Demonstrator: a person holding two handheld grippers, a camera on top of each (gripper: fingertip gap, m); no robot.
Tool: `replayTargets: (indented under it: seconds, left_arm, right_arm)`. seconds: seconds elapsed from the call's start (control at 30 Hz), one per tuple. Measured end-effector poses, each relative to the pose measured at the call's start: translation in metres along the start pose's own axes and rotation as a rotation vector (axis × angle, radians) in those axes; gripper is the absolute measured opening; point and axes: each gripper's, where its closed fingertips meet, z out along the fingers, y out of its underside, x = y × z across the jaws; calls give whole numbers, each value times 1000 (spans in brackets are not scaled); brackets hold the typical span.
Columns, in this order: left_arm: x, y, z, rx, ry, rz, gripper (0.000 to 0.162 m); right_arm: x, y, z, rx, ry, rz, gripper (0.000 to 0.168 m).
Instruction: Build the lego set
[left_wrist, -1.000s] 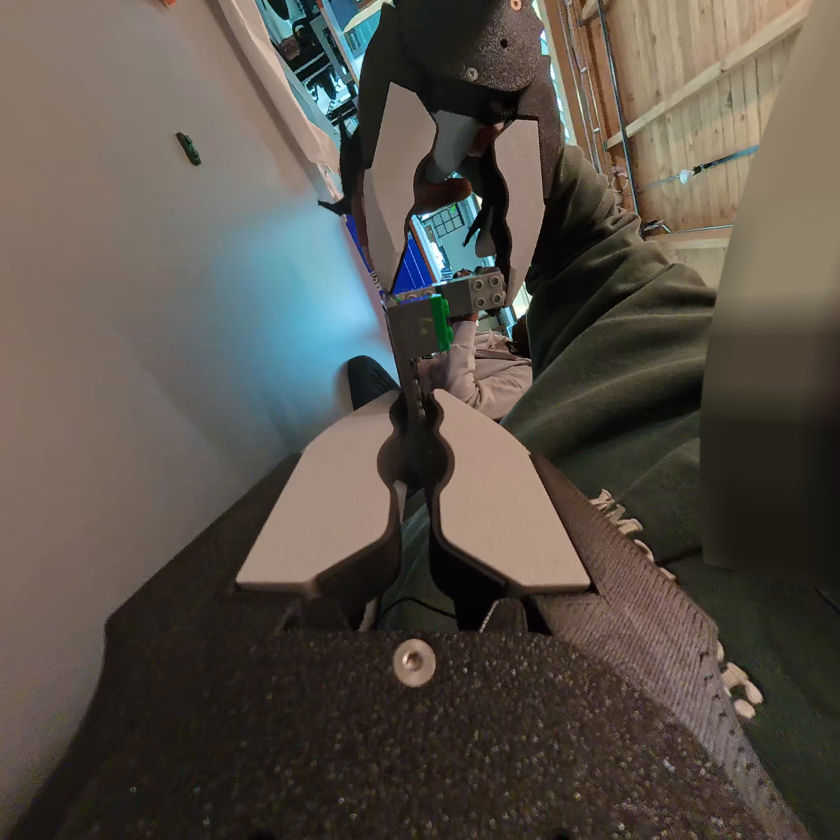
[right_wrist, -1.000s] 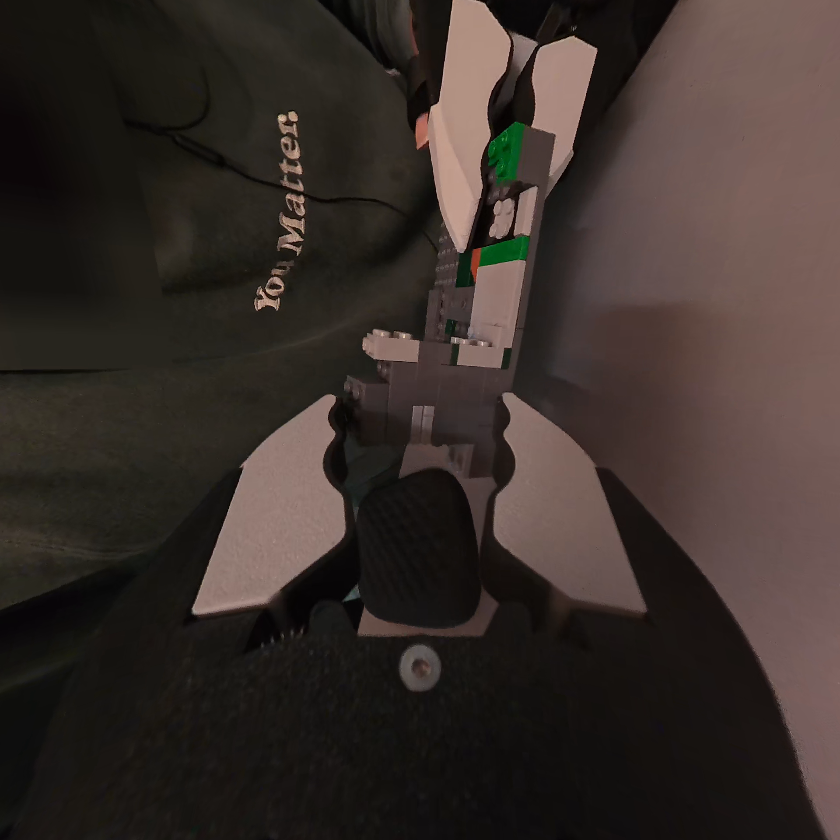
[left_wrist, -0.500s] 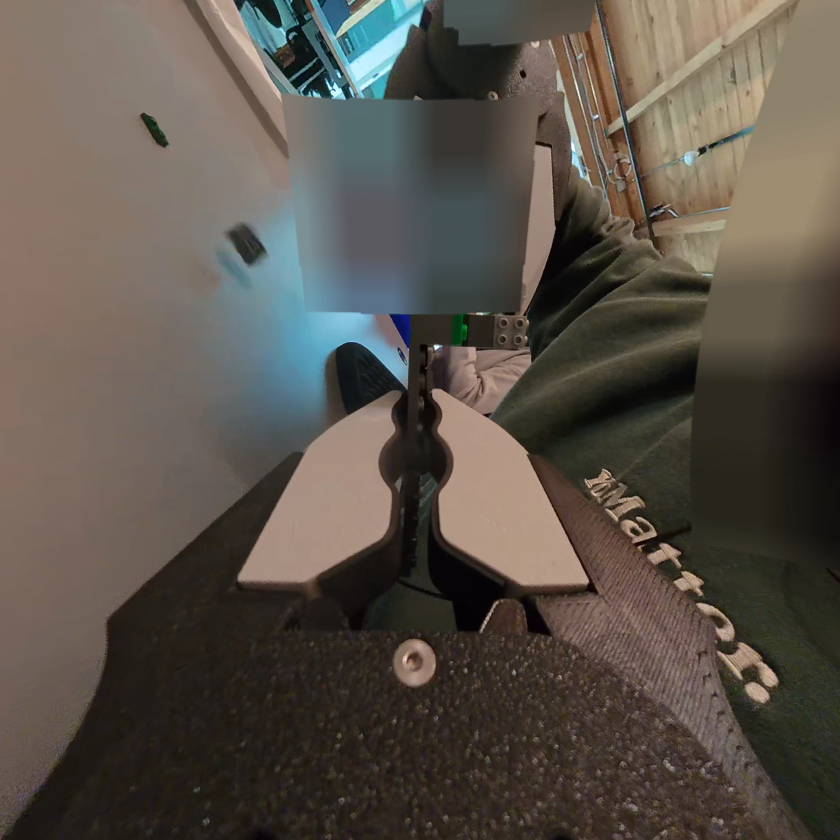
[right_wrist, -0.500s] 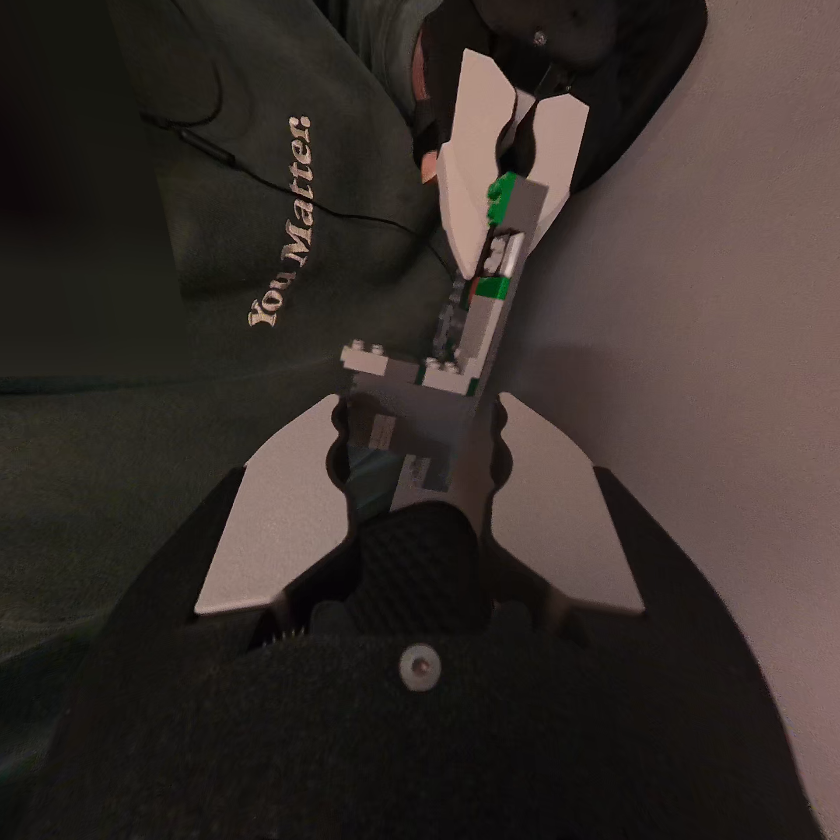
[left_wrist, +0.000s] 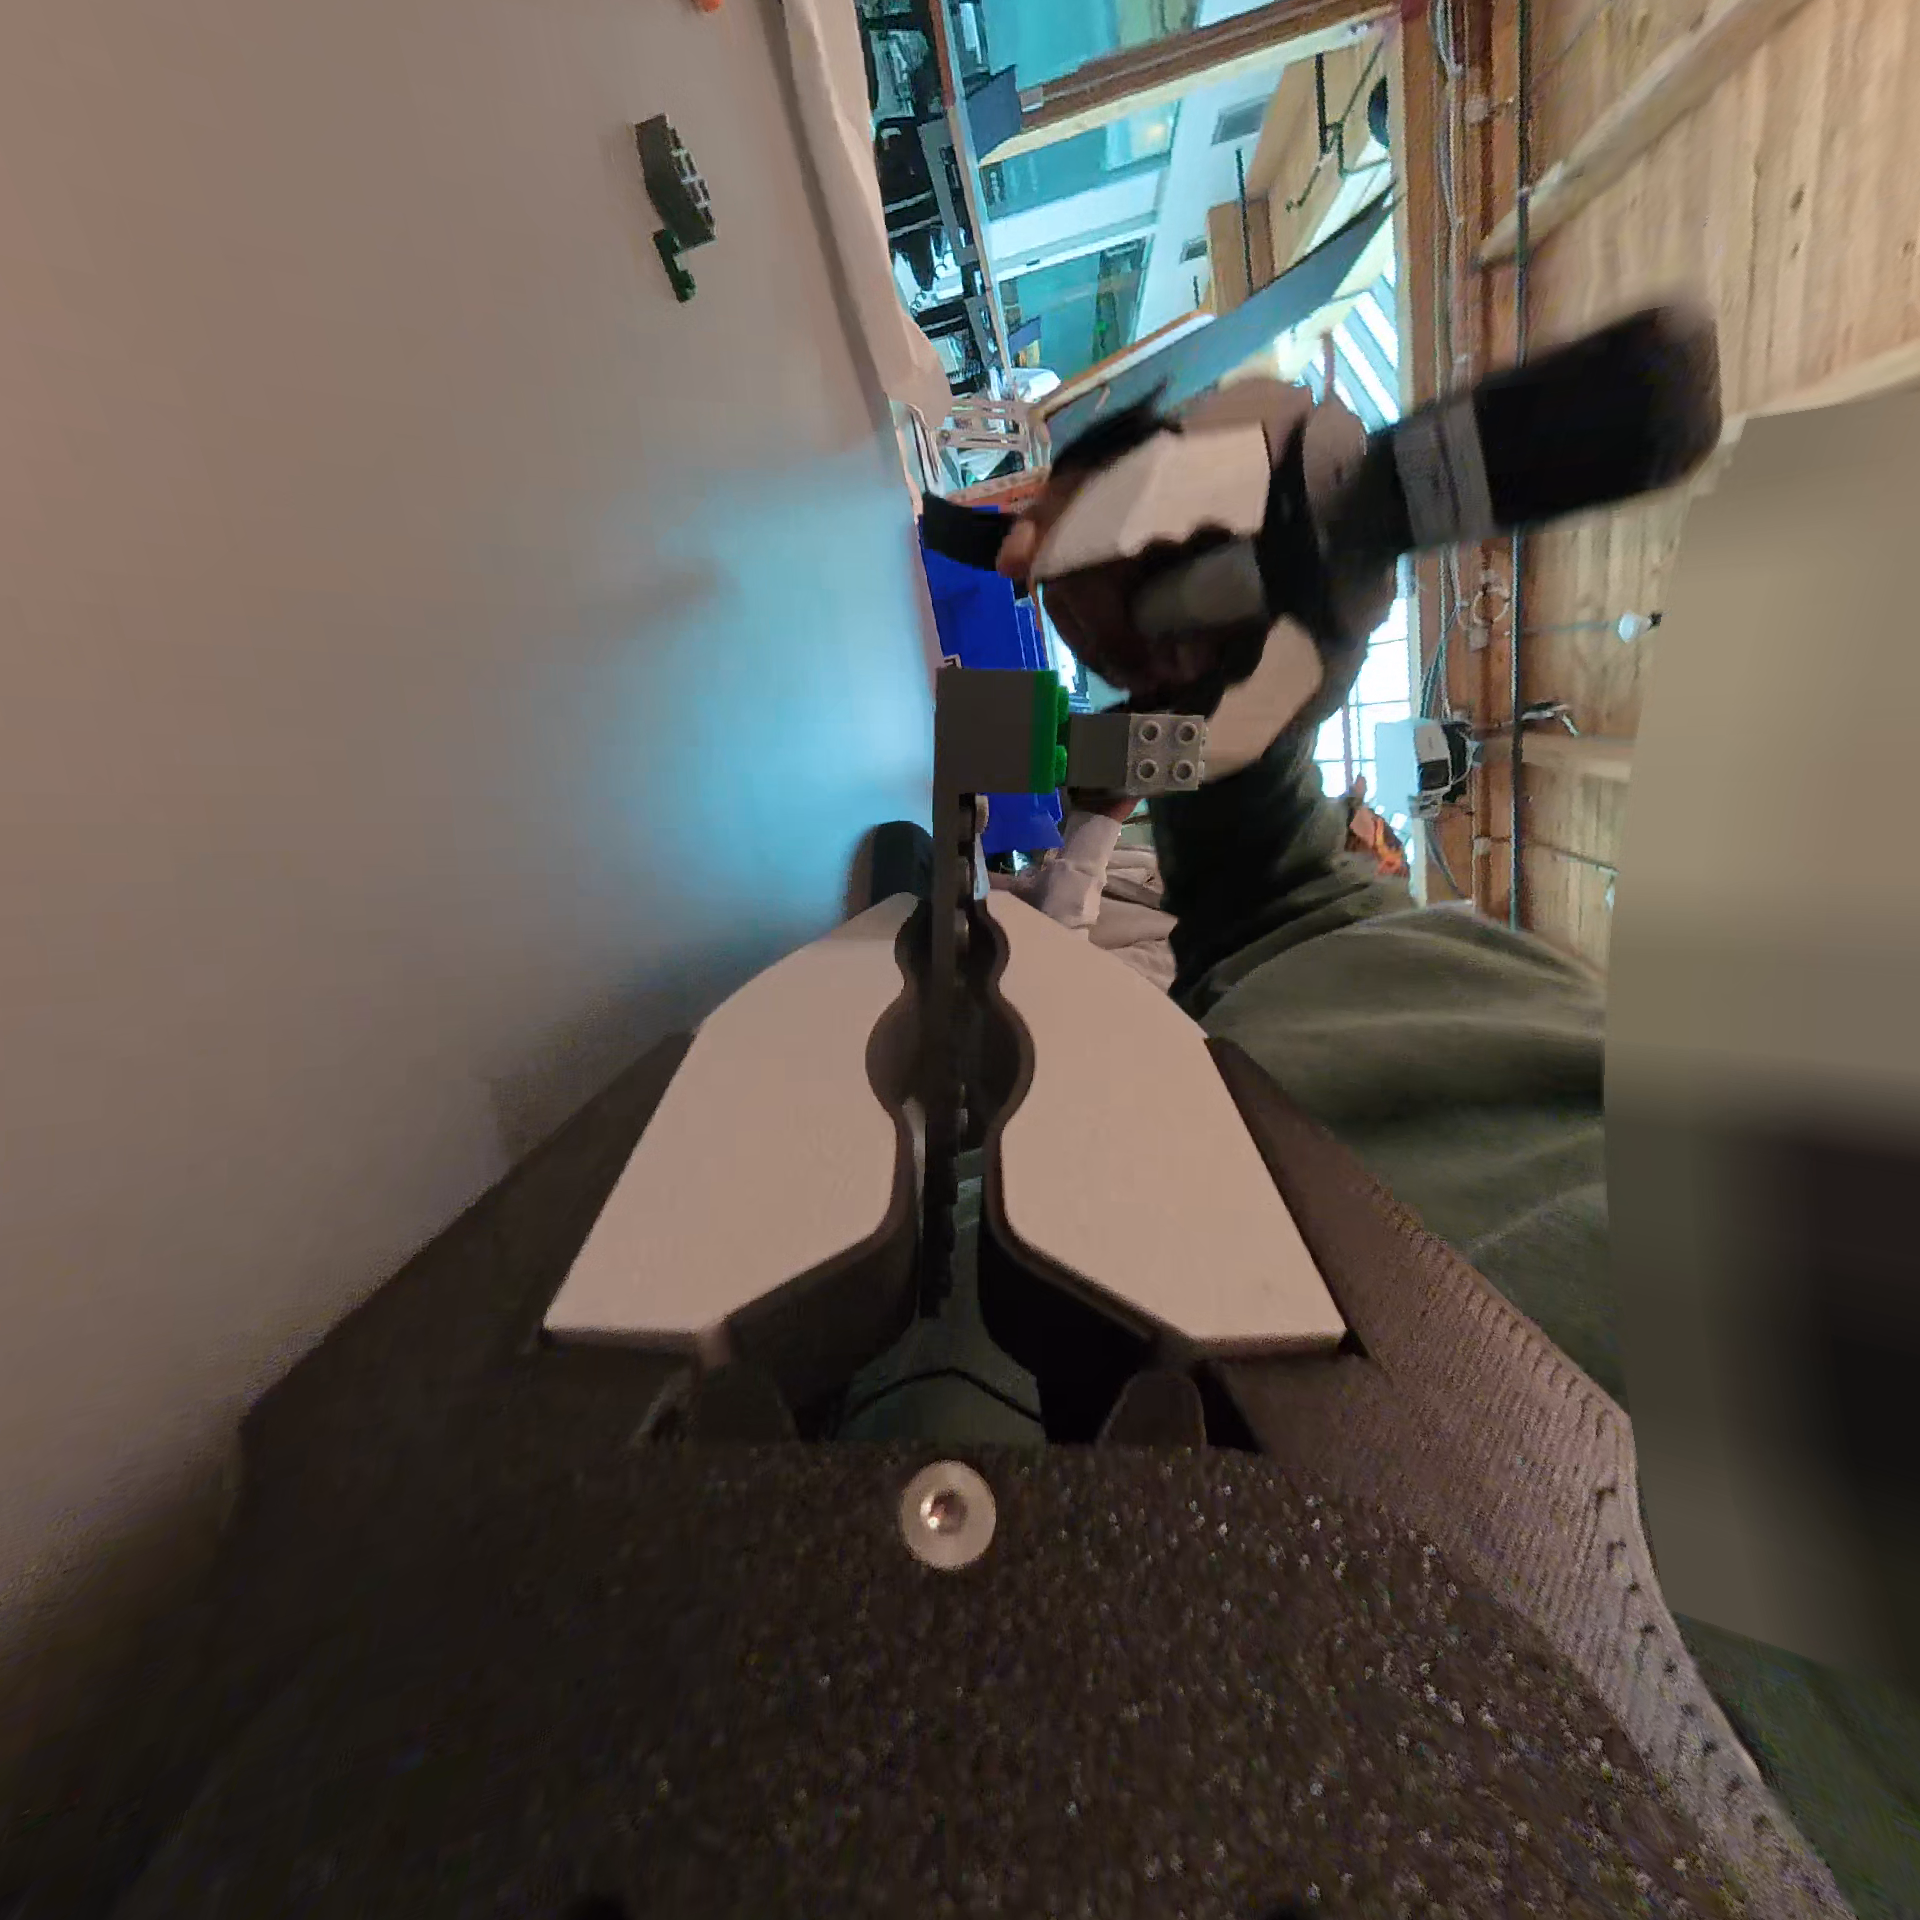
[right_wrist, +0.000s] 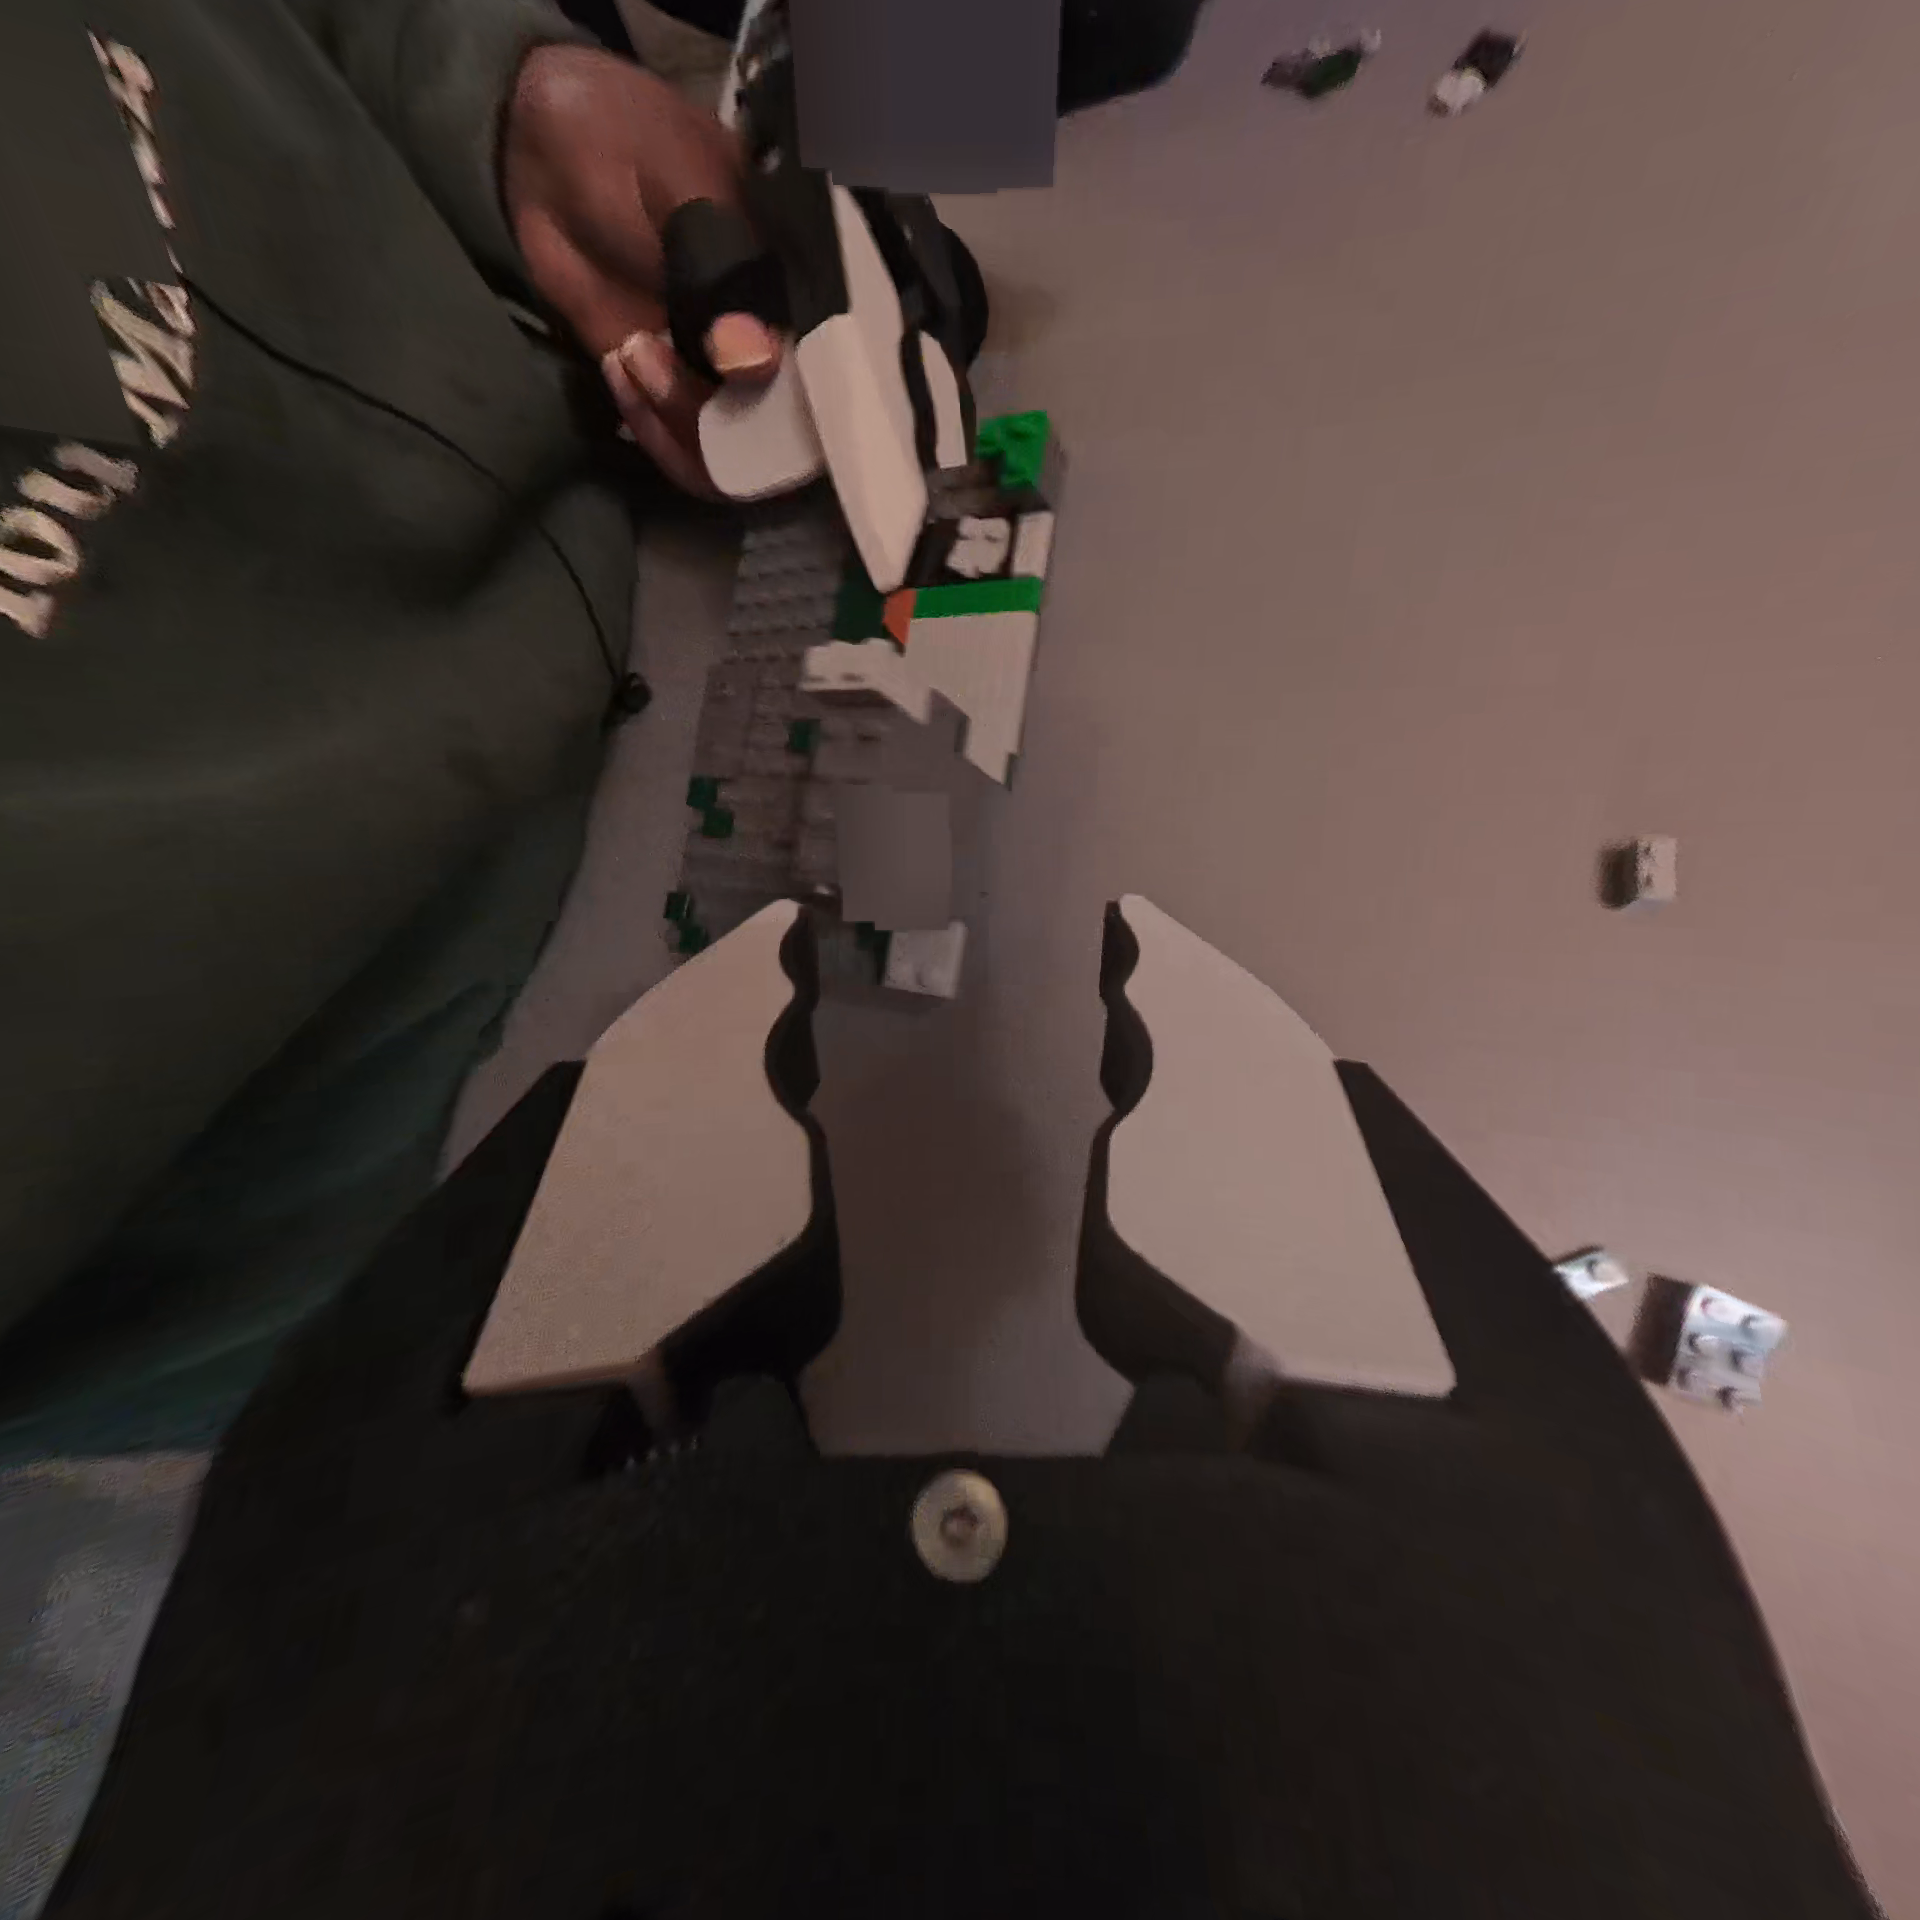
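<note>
The lego build (right_wrist: 925, 675) is a grey studded baseplate carrying white, grey and green bricks. In the left wrist view it stands edge-on (left_wrist: 951, 852), with a green brick and a light grey 2x2 brick (left_wrist: 1138, 748) sticking out to the right. My left gripper (left_wrist: 951, 920) is shut on the baseplate's edge; it also shows in the right wrist view (right_wrist: 920, 468), clamped on the build's far end. My right gripper (right_wrist: 956, 914) is open and empty, just short of the build's near end. In the left wrist view the right gripper (left_wrist: 1132, 655) is blurred, beyond the build.
Loose bricks lie on the white table (right_wrist: 1455, 520): a small grey one (right_wrist: 1642, 873), a light grey studded one (right_wrist: 1704, 1340) beside a tiny piece (right_wrist: 1590, 1273), and dark pieces (right_wrist: 1314, 62) far off. The person's green sweatshirt (right_wrist: 260, 727) fills the left side. Tip to tip, the grippers are about 10 centimeters apart.
My right gripper has let go of the build's near end, opened, and drawn back from it. The left gripper still holds the build, which has tilted a little.
</note>
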Motion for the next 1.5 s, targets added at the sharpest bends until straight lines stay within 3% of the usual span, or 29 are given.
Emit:
replayTargets:
  seconds: [0.1, 0.27, 0.33, 0.47, 0.7, 0.83, 0.93, 1.03, 1.17, 1.3, 1.4, 1.5]
  left_arm:
    - [-1, -5, 5, 3, -1, -19, 6]
    - [2, -7, 15, 8, -5, -3, 7]
    - [8, -3, 17, -14, 7, 57, 8]
    - [14, -3, 10, -107, -45, 266, 27]
    - [28, -1, 10, -509, -170, 632, 30]
    - [18, 24, 21, -777, -181, 632, 29]
    - [16, 42, 26, -871, -142, 592, 19]
    - [14, 46, 31, -867, -127, 597, 9]
    - [14, 45, 34, -776, -78, 494, 8]
    - [14, 26, 35, -624, -71, 410, 8]
    - [4, 12, 32, -548, -111, 406, 8]
    - [-2, 5, 36, -479, -110, 373, 8]
  right_arm:
    - [-4, 1, 15, 8, 198, -165, 50]
    - [3, -5, 17, 76, 464, -326, 18]
    - [1, -6, 12, 107, 473, -354, 17]
    - [-6, -3, 7, 105, 471, -499, 17]
    - [-30, -9, 17, 27, 335, -775, 17]
    - [-46, -20, 26, -20, 276, -906, 17]
    - [-53, -26, 26, -53, 270, -971, 17]
    - [-57, -26, 27, -78, 261, -995, 17]
    - [-51, -25, 25, -52, 287, -911, 20]
    - [-29, -38, -1, 93, 307, -614, 27]
    - [35, -23, -37, 97, 430, -327, 25]
    - [98, 27, -52, -44, 484, -26, 25]
